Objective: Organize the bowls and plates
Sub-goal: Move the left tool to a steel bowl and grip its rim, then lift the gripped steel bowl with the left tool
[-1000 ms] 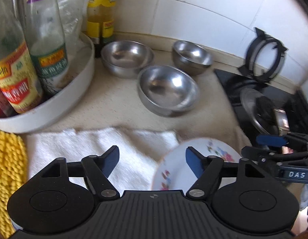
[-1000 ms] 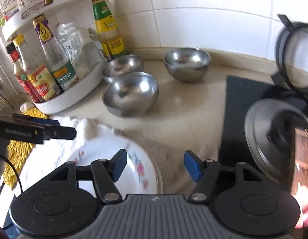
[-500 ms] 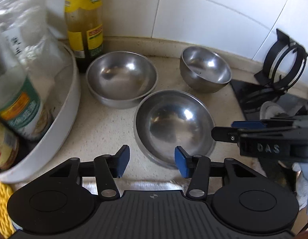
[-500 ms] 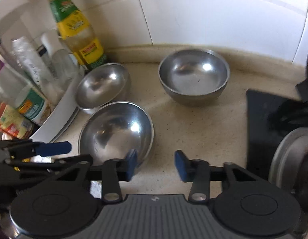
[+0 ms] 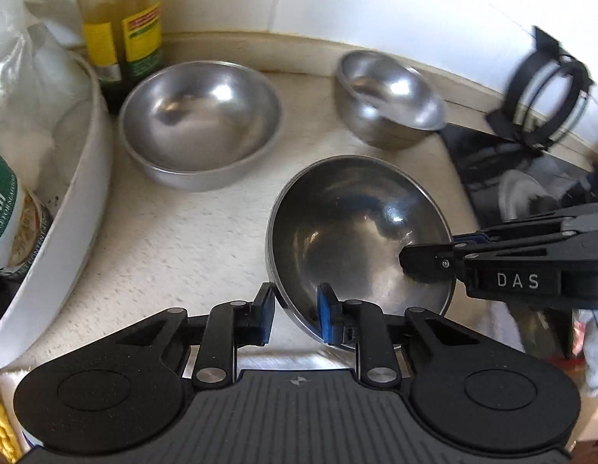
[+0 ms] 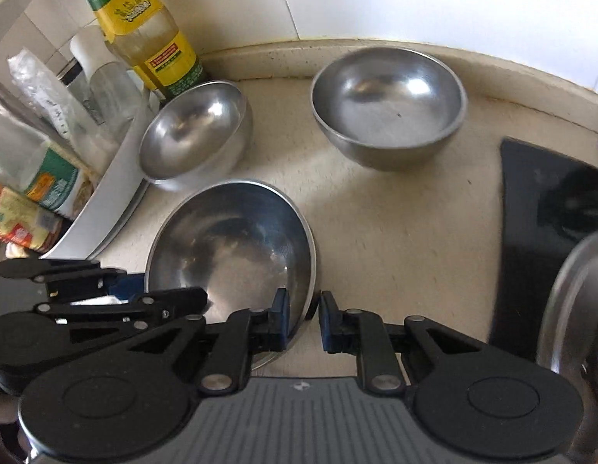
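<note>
Three steel bowls stand on the beige counter. The near steel bowl (image 5: 357, 232) (image 6: 229, 247) is the one in hand. My left gripper (image 5: 295, 317) has its jaws closing onto the bowl's near left rim, one blue pad inside and one outside. My right gripper (image 6: 303, 317) has its jaws closing the same way on the near right rim. Each gripper shows in the other's view: the right gripper (image 5: 434, 255) and the left gripper (image 6: 163, 290). The back-left bowl (image 5: 200, 123) (image 6: 194, 131) and the back-right bowl (image 5: 392, 96) (image 6: 388, 104) stand apart by the wall.
A white rack tray (image 5: 82, 193) with bottles curves along the left, close to the back-left bowl. A yellow-label bottle (image 6: 144, 27) stands at the tiled wall. The black hob (image 6: 550, 212), a pot lid (image 6: 573, 309) and a pan support (image 5: 546, 100) are on the right.
Both grippers moved forward from above the floral plate and towel to the near bowl. Their jaws went from wide to narrow around its rim. The plate has left view.
</note>
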Action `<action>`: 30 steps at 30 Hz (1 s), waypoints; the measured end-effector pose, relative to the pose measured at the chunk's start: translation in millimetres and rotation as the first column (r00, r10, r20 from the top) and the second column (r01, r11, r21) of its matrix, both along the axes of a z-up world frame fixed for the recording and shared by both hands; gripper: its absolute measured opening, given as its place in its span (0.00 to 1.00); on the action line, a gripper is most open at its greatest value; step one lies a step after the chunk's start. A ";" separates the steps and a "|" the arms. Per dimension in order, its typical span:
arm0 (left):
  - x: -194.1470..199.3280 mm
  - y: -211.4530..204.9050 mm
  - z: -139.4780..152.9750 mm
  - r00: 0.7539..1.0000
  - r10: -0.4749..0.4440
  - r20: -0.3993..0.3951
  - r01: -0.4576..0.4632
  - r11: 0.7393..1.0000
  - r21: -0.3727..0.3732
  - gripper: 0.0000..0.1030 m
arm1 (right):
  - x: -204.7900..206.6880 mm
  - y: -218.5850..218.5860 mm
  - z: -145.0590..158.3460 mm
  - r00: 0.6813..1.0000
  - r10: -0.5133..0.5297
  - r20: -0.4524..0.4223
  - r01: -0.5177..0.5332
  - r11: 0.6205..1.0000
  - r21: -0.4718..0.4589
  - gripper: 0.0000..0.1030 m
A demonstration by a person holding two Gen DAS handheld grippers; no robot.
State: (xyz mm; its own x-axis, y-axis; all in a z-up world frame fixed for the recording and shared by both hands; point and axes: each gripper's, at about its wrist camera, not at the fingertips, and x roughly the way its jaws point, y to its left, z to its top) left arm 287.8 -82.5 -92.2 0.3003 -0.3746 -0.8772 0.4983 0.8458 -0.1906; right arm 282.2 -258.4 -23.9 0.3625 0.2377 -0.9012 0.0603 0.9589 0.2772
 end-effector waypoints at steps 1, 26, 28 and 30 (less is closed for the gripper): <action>-3.1 0.1 4.3 1.000 -0.013 0.004 0.013 1.000 -0.011 0.30 | -1.1 -1.4 0.0 1.000 -0.003 -0.011 0.003 1.000 0.000 0.34; 40.6 29.4 10.5 0.862 0.507 0.010 -0.502 0.855 -0.130 0.59 | 142.0 31.3 13.0 0.982 0.135 0.135 -0.131 0.991 -0.035 0.43; 45.0 34.8 7.9 0.829 0.559 -0.010 -0.556 0.821 -0.131 0.63 | 156.1 36.9 3.1 0.980 0.153 0.128 -0.148 0.988 -0.045 0.43; 46.3 41.2 8.3 0.797 0.604 -0.013 -0.599 0.787 -0.149 0.60 | 167.1 36.2 -4.1 0.978 0.164 0.128 -0.161 0.986 -0.035 0.43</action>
State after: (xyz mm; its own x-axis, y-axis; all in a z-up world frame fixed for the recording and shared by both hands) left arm 334.1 -41.3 -84.0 0.5333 -0.2242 -0.8157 -0.0946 0.9424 -0.3209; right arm 449.3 -222.2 -28.0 0.4354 0.2818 -0.8550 -0.1323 0.9595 0.2489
